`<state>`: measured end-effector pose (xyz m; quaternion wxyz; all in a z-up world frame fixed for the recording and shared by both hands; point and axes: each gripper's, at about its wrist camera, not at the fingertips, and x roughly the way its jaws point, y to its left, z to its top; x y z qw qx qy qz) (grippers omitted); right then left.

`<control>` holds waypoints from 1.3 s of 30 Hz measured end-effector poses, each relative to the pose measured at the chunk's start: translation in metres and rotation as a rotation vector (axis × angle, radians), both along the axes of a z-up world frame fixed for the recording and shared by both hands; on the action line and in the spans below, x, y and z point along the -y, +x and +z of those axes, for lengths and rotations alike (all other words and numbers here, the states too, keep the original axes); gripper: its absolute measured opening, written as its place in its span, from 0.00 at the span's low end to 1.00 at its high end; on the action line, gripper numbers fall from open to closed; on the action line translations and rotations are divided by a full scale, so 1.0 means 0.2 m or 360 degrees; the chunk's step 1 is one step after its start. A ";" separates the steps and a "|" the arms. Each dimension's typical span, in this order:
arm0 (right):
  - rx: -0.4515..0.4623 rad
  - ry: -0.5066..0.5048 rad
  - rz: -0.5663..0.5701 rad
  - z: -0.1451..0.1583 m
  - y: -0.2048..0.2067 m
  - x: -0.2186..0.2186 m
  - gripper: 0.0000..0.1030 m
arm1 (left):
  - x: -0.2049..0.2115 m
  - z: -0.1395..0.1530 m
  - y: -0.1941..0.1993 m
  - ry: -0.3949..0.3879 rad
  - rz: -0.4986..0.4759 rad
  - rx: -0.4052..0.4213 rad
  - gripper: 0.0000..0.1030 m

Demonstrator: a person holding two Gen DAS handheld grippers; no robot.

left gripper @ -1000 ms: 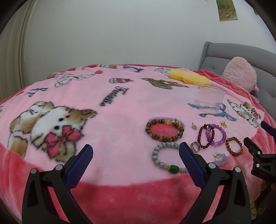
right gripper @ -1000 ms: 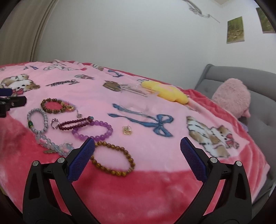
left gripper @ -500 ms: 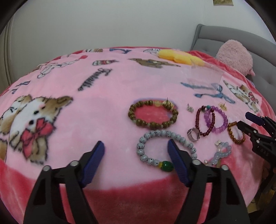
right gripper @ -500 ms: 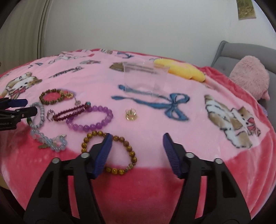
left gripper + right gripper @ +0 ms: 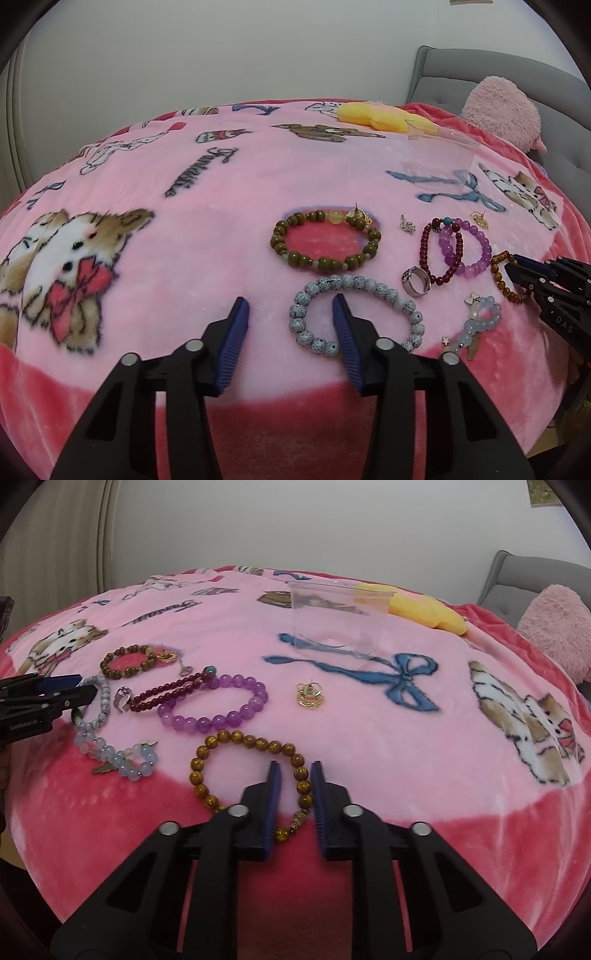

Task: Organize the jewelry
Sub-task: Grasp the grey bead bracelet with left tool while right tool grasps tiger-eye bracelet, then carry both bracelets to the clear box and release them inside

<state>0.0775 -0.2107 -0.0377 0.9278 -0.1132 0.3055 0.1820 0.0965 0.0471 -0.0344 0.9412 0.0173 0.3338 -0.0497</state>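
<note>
speckled bracelet (image 5: 354, 317) near side hid by left gripper (image 5: 291, 308) | poster (image 5: 545, 494) cut off

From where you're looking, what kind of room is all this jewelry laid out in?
Most likely a bedroom. The bracelets lie on a pink fleece blanket with cartoon puppies, spread over what looks like a bed; a grey padded headboard rises behind it, and a fluffy pink cushion leans there.

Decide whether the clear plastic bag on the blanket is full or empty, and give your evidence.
Empty. The clear plastic bag shows only the blanket pattern through it; the bracelets lie outside, nearer the camera.
</note>
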 end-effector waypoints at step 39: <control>0.0309 0.0140 0.0065 0.67 0.08 0.05 0.07 | 0.35 0.61 0.11 -0.0214 -0.0417 0.0212 0.08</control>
